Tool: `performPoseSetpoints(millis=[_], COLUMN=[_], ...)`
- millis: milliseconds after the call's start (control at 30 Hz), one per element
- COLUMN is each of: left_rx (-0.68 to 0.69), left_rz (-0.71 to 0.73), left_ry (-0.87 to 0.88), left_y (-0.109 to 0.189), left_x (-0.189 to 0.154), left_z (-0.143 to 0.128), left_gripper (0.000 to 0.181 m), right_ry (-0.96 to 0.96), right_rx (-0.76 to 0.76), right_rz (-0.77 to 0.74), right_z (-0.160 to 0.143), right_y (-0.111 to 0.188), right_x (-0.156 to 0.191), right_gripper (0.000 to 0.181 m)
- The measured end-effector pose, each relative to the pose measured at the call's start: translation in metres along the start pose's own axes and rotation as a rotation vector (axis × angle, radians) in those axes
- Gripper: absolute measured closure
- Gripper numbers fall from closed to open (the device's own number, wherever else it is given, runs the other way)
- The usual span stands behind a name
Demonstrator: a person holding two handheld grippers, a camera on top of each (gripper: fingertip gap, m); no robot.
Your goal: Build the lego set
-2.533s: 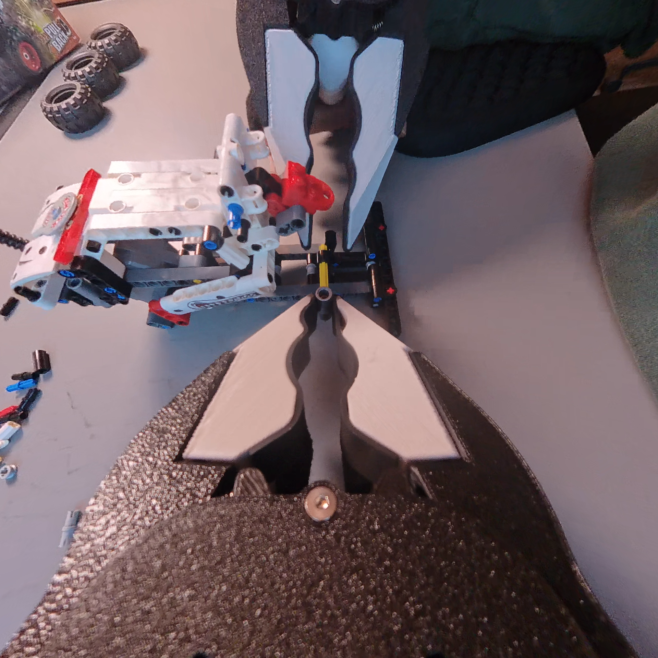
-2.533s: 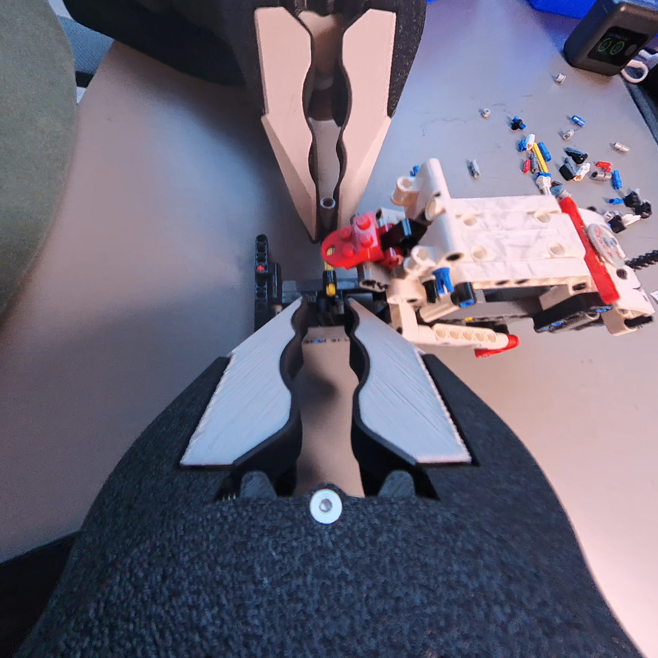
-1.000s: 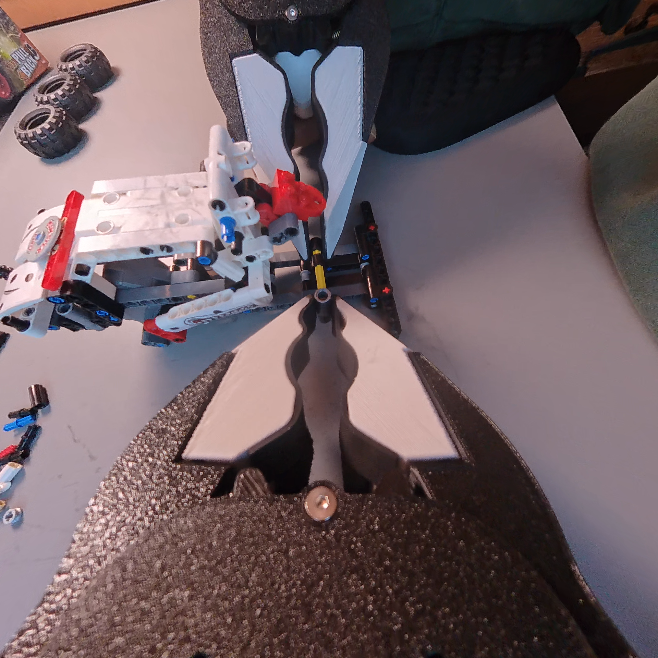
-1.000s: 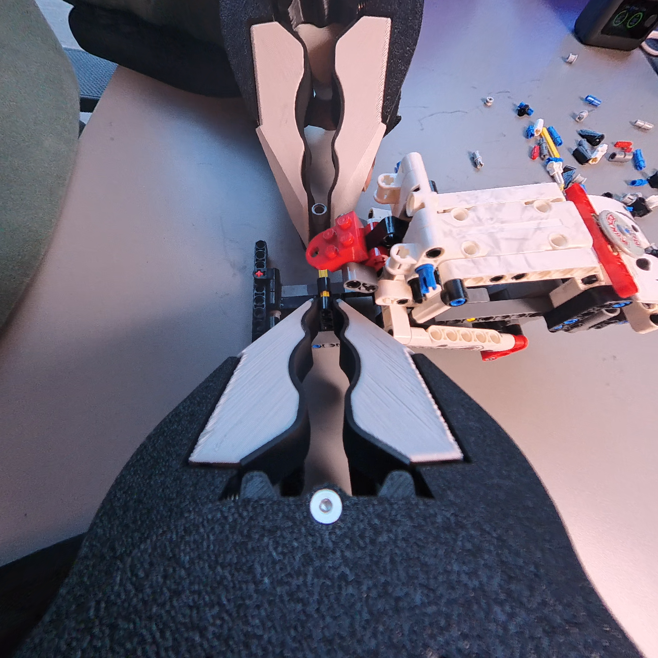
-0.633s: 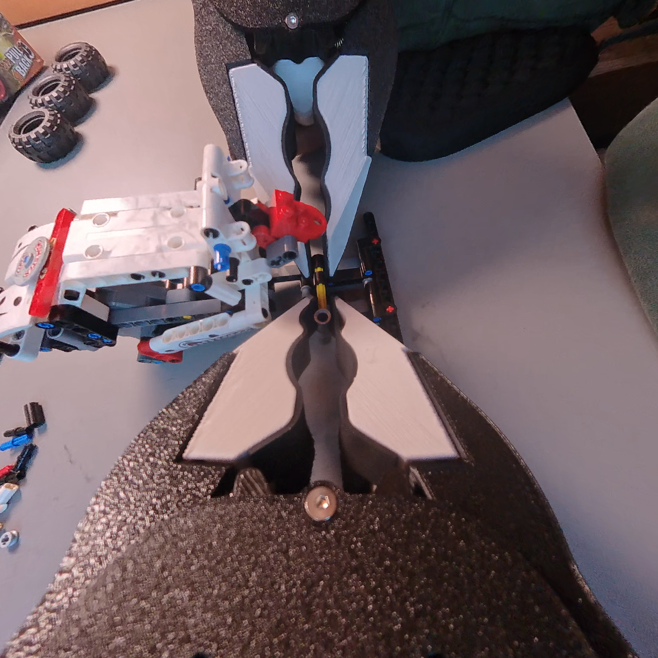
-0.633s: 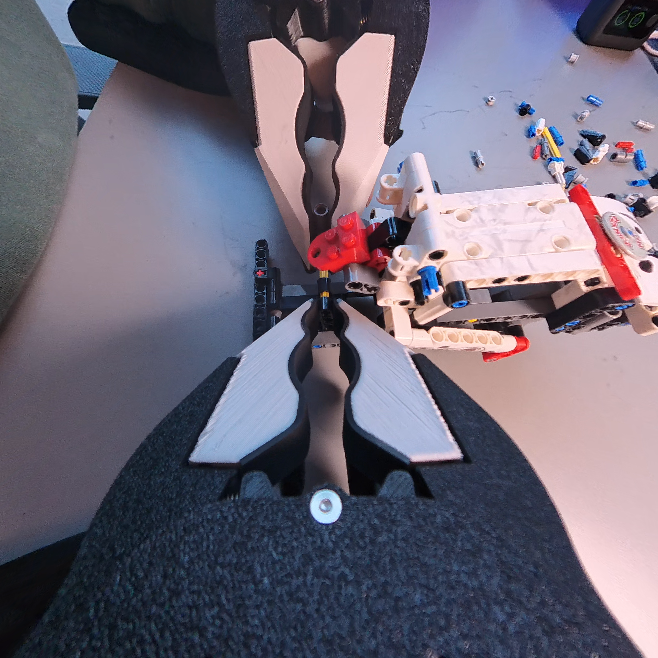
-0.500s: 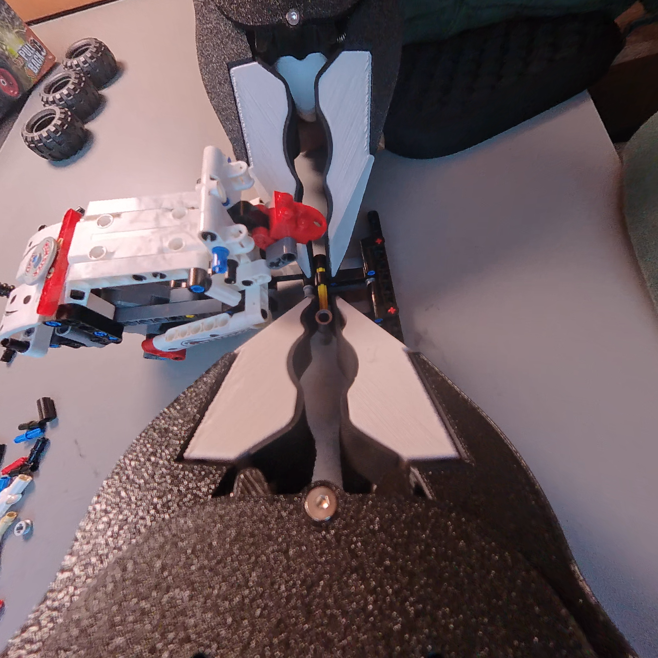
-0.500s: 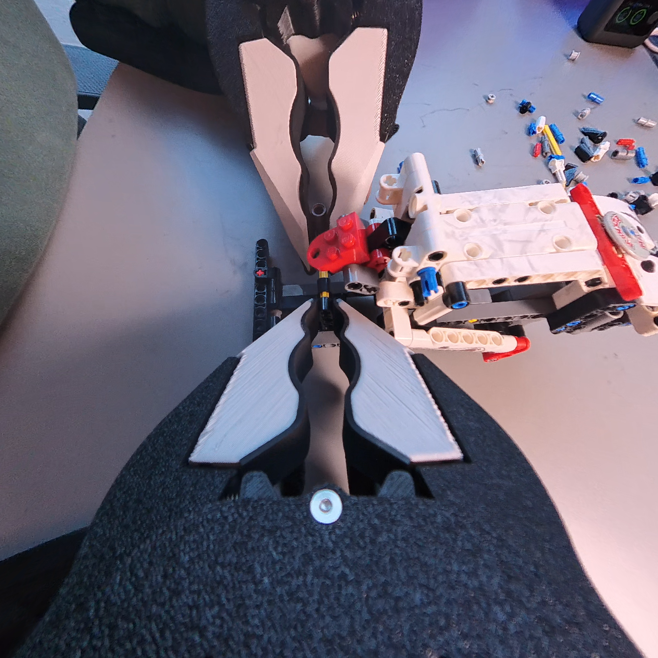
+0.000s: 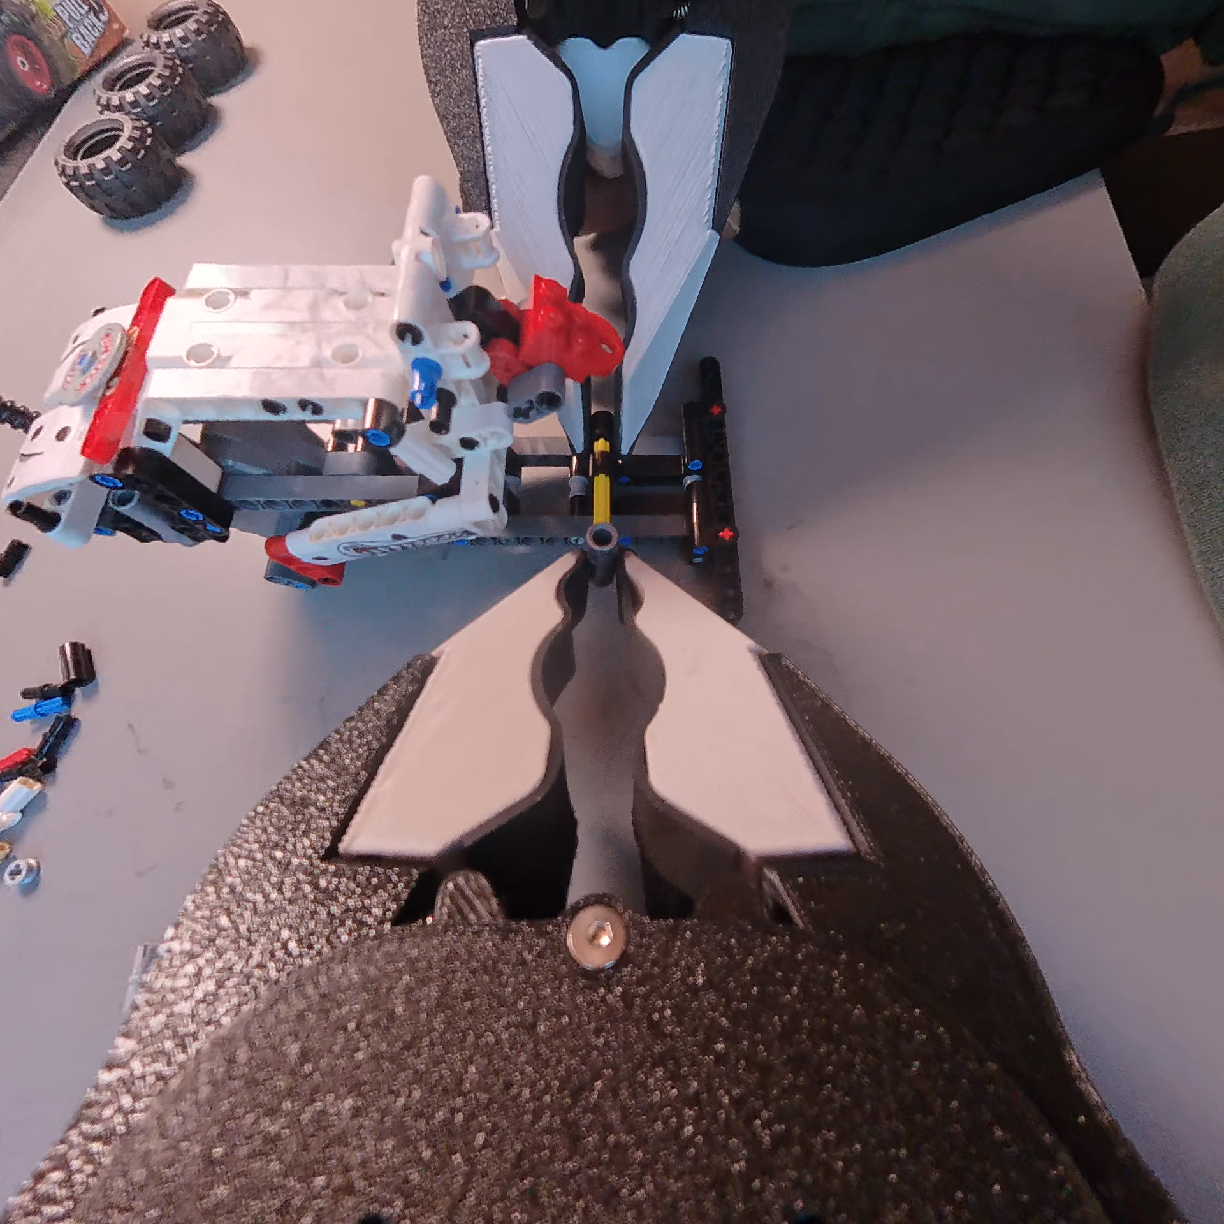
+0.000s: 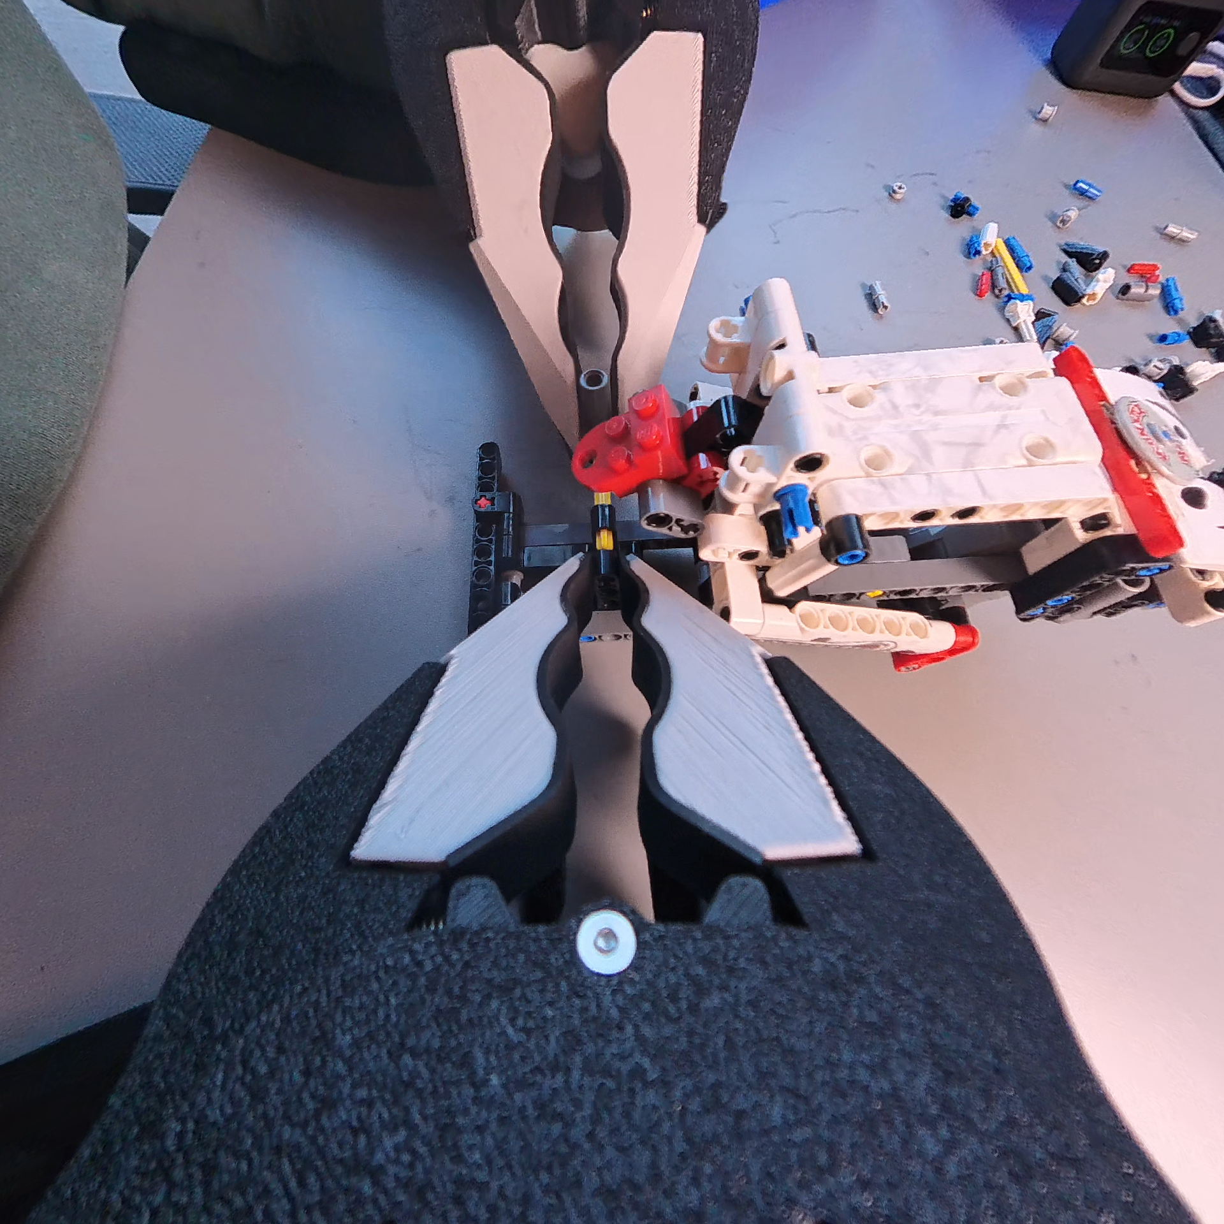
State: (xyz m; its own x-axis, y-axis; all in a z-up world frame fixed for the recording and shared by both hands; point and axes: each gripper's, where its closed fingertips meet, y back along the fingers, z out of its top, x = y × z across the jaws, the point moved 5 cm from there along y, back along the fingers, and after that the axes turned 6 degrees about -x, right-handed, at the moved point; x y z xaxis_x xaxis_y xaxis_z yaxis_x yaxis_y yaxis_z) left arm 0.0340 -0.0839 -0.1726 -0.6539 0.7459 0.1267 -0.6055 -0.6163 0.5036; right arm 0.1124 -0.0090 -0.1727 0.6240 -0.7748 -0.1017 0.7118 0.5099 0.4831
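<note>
Step judged: a small dark grey bush (image 9: 601,538) is being fitted onto the yellow axle (image 9: 601,482) at the chassis tail. Bush is clamped in the left gripper (image 9: 601,563) tips, hole lined up with the axle end. Opposite, the right gripper (image 10: 604,576) is closed on the black axle mount. Next: a straight push along the axle. Tight left by the red bracket (image 9: 568,334); table edge (image 9: 1119,218) close beyond, tyres (image 9: 116,165) well apart

Tyres (image 9: 139,106) behind truck (image 9: 278,404)
</note>
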Motion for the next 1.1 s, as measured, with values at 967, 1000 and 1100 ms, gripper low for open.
performPoseSetpoints(millis=[967,1000,1100], left_rx=[0.044,0.043,0.035], left_rz=[-0.01,-0.012,-0.025], left_ry=[-0.058,-0.061,-0.06], left_y=[-0.014,-0.014,-0.015], left_x=[0.007,0.007,0.007], left_z=[0.005,0.005,0.005], left_gripper=[0.175,0.175,0.175], right_ry=[0.054,0.075,0.089], right_rx=[0.05,0.073,0.066], right_rz=[-0.021,-0.028,-0.043], right_z=[-0.01,-0.013,-0.013], right_y=[0.01,0.011,0.011], right_x=[-0.005,-0.004,-0.004], right_gripper=[0.172,0.166,0.174])
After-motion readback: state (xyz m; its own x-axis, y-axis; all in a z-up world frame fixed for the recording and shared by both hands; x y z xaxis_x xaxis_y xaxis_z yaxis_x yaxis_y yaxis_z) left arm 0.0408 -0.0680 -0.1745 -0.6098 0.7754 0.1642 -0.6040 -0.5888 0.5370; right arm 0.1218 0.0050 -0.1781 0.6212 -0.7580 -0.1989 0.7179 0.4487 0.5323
